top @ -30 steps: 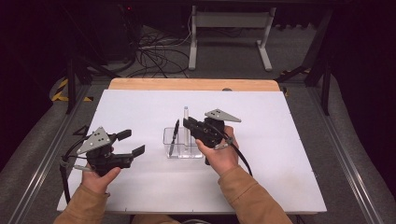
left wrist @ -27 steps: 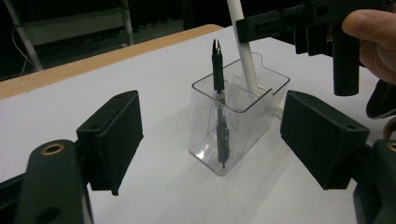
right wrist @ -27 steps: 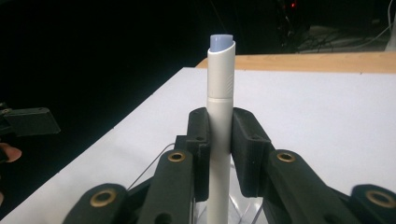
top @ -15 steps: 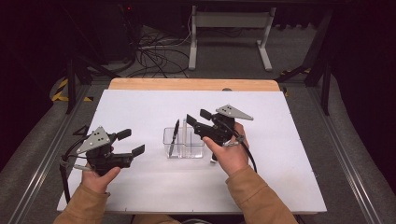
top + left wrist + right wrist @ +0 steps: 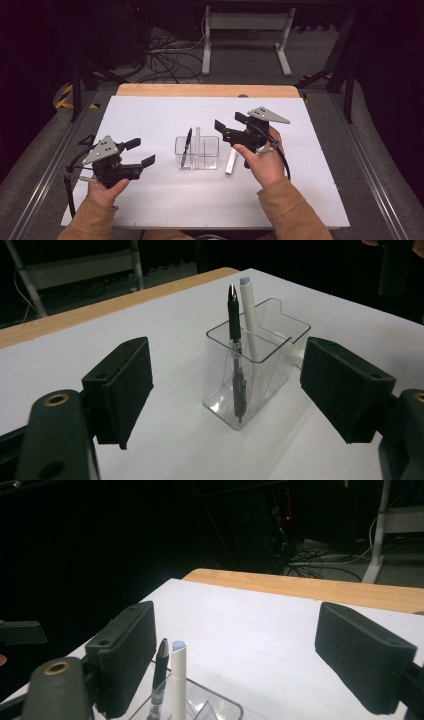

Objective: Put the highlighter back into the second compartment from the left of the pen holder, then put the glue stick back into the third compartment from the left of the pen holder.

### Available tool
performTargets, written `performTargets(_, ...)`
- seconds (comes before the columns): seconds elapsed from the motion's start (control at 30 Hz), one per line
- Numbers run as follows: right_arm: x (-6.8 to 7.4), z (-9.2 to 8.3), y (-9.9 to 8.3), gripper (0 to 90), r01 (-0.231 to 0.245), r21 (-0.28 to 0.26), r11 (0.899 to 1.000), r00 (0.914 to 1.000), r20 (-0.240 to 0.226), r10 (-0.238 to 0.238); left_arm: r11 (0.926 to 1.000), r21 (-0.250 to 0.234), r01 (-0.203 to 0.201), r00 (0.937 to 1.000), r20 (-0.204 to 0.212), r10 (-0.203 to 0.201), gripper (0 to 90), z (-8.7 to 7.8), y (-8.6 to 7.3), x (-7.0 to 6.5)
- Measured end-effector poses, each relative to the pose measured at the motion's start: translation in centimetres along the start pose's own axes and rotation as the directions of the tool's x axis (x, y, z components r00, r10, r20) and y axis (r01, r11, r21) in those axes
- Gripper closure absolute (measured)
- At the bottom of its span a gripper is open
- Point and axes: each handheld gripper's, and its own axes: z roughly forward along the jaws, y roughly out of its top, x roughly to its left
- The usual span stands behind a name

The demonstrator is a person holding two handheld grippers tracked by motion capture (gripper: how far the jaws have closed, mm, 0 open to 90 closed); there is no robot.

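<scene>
The white pen (image 5: 231,163) lies flat on the bench (image 5: 300,200), just right of the clear holder (image 5: 210,150), its long axis running twelve to six. The right gripper (image 5: 227,129), nearer, hangs at its twelve o'clock end, jaws just opened, empty; the left gripper (image 5: 141,152) waits released.

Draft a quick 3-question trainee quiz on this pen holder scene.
1. True or false: the black pen stands inside the clear holder.
2. What lies flat on the table just right of the holder in the high view? A) a white pen B) scissors C) a cup
3. Are the fingers of the left gripper open or shut, and what do they hold?
Key: 1 true. 2 A. 3 open, holding nothing.
</scene>
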Motion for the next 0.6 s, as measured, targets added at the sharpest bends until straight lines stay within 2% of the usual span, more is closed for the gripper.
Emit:
performTargets(0.1,-0.3,-0.1,0.1,15.0,0.002,0.007,1.0,1.0,0.006,-0.002,1.0,0.001,0.004,1.0,0.001,-0.004,21.7,0.0,0.0,0.0)
performTargets(0.17,-0.5,-0.3,0.1,14.1,-0.014,0.029,0.999,0.9995,0.028,0.013,1.0,0.001,0.005,1.0,0.001,-0.005,21.6,-0.1,0.0,0.0)
performTargets(0.23,-0.9,-0.4,0.1,13.5,-0.017,0.039,0.999,0.999,0.041,0.016,0.9999,0.002,-0.015,0.9999,-0.006,0.015,21.7,-0.1,0.0,0.0)
performTargets(0.43,-1.7,-0.6,0.1,9.9,-0.037,0.085,0.996,0.9953,0.092,0.029,1.0,-0.004,0.008,1.0,-0.002,-0.008,21.7,-0.2,0.0,0.0)
performTargets(0.5,-1.9,-0.7,0.0,9.6,-0.063,0.098,0.993,0.9928,0.108,0.053,1.0,-0.003,0.005,1.0,-0.002,-0.005,21.7,-0.2,0.0,0.0)
performTargets(0.53,-1.9,-0.8,0.0,9.6,-0.068,0.1,0.993,0.9923,0.11,0.057,0.9999,-0.002,-0.013,0.9999,-0.006,0.013,21.6,-0.1,0.1,0.1)
performTargets(0.6,-2.0,-0.8,0.0,9.6,-0.064,0.108,0.992,0.9915,0.12,0.051,1.0,0.001,-0.008,1.0,-0.002,0.008,21.6,-0.1,0.0,0.0)
